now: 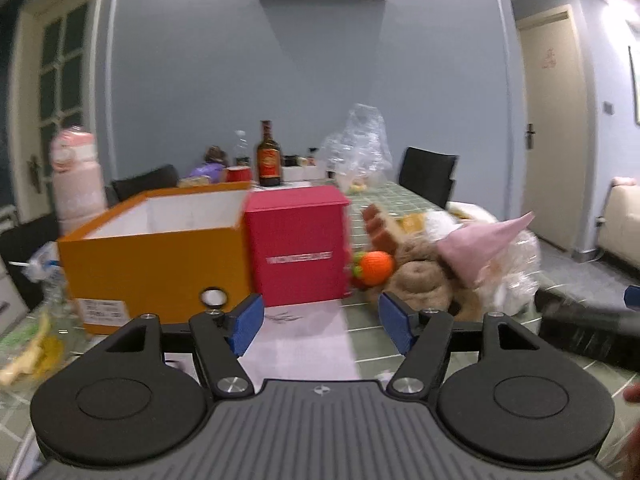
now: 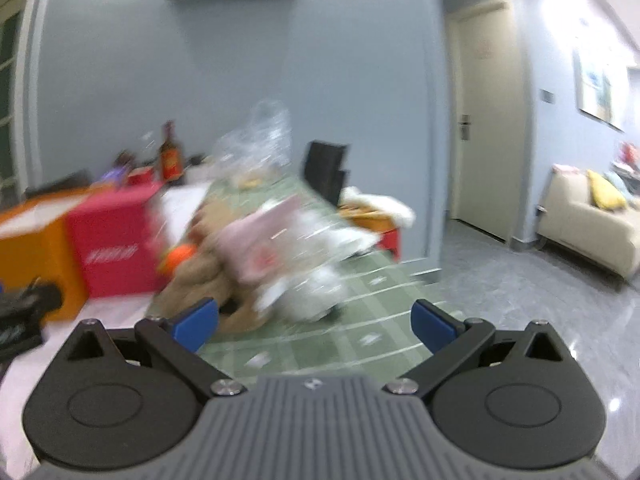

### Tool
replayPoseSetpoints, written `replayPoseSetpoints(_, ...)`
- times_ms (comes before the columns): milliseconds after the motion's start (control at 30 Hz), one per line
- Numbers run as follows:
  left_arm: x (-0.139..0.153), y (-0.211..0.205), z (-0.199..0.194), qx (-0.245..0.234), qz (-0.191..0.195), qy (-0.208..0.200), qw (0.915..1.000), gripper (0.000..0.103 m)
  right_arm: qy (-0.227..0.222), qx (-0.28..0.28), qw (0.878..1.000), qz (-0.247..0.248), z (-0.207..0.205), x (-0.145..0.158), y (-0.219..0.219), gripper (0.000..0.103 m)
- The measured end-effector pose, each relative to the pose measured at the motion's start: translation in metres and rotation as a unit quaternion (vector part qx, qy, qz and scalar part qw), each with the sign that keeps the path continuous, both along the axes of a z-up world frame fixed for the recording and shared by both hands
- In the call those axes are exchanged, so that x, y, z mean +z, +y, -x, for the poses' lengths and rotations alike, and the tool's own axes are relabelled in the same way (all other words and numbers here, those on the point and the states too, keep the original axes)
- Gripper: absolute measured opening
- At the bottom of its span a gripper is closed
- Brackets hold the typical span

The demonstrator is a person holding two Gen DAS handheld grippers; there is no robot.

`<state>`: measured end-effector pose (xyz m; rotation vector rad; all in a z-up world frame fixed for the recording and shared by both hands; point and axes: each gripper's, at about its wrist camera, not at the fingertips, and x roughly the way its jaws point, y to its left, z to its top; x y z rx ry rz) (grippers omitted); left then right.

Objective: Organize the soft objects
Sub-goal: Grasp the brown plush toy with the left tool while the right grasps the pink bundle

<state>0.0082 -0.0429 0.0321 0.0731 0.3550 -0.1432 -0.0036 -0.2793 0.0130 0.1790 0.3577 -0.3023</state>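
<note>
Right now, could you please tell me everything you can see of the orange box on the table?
The orange box is a lidless rectangular box, cardboard by its look, with orange outer walls and a white inside; no contents show. It stands upright on the table, left of the red box, which stands close against its right side. A white printed label and a round hole with a pale rim mark its near wall. Neither gripper touches it.

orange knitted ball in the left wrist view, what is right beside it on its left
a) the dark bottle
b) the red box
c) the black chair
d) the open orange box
b: the orange knitted ball lies against the lower right side of the red box.
</note>
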Motion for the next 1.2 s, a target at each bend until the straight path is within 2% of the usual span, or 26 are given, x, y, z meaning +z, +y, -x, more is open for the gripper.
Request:
replayPoseSetpoints(100, 0.003, -0.009, -0.012, -0.054, 0.025, 0.008, 0.9982, 0.081, -0.002, -0.007, 0.999, -0.043, -0.016, 0.015, -0.031, 0.100)
replayPoseSetpoints(267, -0.004, -0.035, -0.032, -0.121, 0.025, 0.016, 0.9922, 0.083, -0.011, -0.016, 0.995, -0.094, -0.052, 0.038, -0.064, 0.100)
replayPoseSetpoints(367, -0.013, -0.048, -0.049, -0.133, 0.012, 0.036, 0.9904, 0.083, -0.040, -0.024, 0.988, -0.146, -0.054, 0.027, -0.070, 0.100)
replayPoseSetpoints(467, -0.026, -0.060, -0.061, -0.122, -0.020, 0.045, 0.9912, 0.083, -0.069, 0.010, 0.983, -0.169, -0.054, 0.003, -0.070, 0.100)
replayPoseSetpoints(533, -0.035, -0.067, -0.070, -0.112, -0.033, 0.054, 0.9917, 0.083, -0.070, 0.046, 0.980, -0.179, -0.057, -0.007, -0.076, 0.089)
replayPoseSetpoints(567, -0.039, -0.070, -0.075, -0.108, -0.038, 0.058, 0.9917, 0.083, -0.069, 0.069, 0.976, -0.194, -0.058, -0.012, -0.080, 0.075)
replayPoseSetpoints(600, -0.040, -0.069, -0.077, -0.103, -0.041, 0.067, 0.9915, 0.083, -0.069, 0.089, 0.971, -0.210, -0.059, -0.016, -0.083, 0.066)
replayPoseSetpoints(700, -0.045, -0.071, -0.087, -0.059, -0.046, 0.074, 0.9944, 0.082, -0.071, 0.161, 0.957, -0.231, -0.064, -0.021, -0.082, 0.053)
replayPoseSetpoints(867, -0.050, -0.075, -0.093, -0.058, -0.051, 0.076, 0.9941, 0.083, -0.055, 0.213, 0.942, -0.252, -0.081, -0.025, -0.062, 0.034)
replayPoseSetpoints(933, -0.052, -0.080, -0.095, -0.062, -0.057, 0.074, 0.9937, 0.083, -0.060, 0.230, 0.935, -0.264, -0.084, -0.025, -0.056, 0.034)
replayPoseSetpoints(1000, -0.055, -0.083, -0.097, -0.058, -0.066, 0.076, 0.9932, 0.083, -0.062, 0.219, 0.936, -0.268, -0.088, -0.026, -0.051, 0.034)
replayPoseSetpoints(1033, -0.055, -0.083, -0.098, -0.060, -0.063, 0.080, 0.9930, 0.081, -0.062, 0.207, 0.940, -0.264, -0.090, -0.026, -0.048, 0.034)
replayPoseSetpoints(1067, -0.055, -0.082, -0.099, -0.064, -0.055, 0.084, 0.9929, 0.072, -0.061, 0.195, 0.944, -0.259, -0.092, -0.027, -0.046, 0.033)
replayPoseSetpoints(1100, -0.055, -0.081, -0.100, -0.070, -0.047, 0.089, 0.9925, 0.062, -0.058, 0.190, 0.946, -0.256, -0.093, -0.029, -0.043, 0.029)
replayPoseSetpoints(1200, -0.056, -0.081, -0.098, -0.074, -0.045, 0.095, 0.9917, 0.051, -0.051, 0.191, 0.944, -0.265, -0.099, -0.035, -0.041, 0.011)
